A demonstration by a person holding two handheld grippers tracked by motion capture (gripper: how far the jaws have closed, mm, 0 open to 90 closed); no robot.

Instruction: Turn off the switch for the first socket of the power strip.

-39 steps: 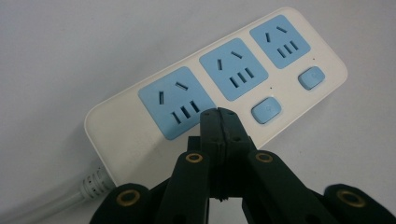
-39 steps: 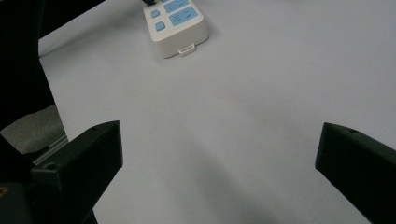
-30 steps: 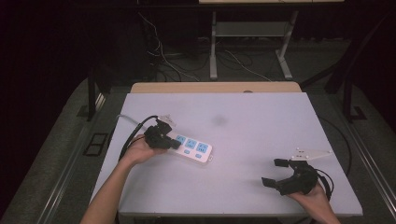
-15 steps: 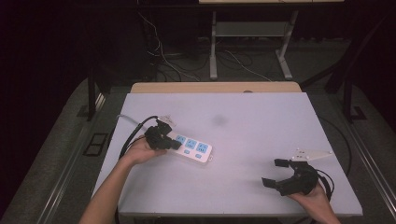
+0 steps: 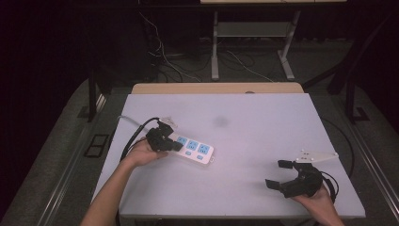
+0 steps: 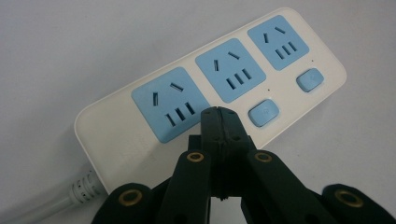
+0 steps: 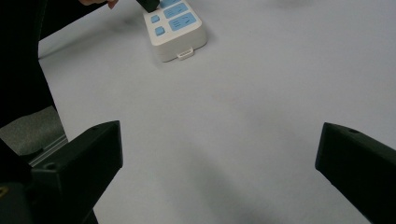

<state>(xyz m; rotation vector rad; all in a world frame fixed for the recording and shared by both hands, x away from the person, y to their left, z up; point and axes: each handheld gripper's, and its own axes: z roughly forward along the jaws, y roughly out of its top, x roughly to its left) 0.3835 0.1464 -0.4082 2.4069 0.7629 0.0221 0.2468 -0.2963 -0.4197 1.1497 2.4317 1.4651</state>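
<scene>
Two grippers at a table, one pressed together over a power strip, one spread wide.

From the high view, the white power strip lies on the left half of the pale table, slanting toward the middle; the left gripper sits at its cord end, jaws together with nothing between them, while the right gripper rests near the front right corner, well apart from the strip, jaws spread. In the left gripper view, the left gripper shows its two black jaws pressed flat against each other, tips over the strip's face just beside the nearest blue socket; whether they touch it is unclear. In the right gripper view, the right gripper has its jaws standing far apart over bare table, with the strip farther off.
</scene>
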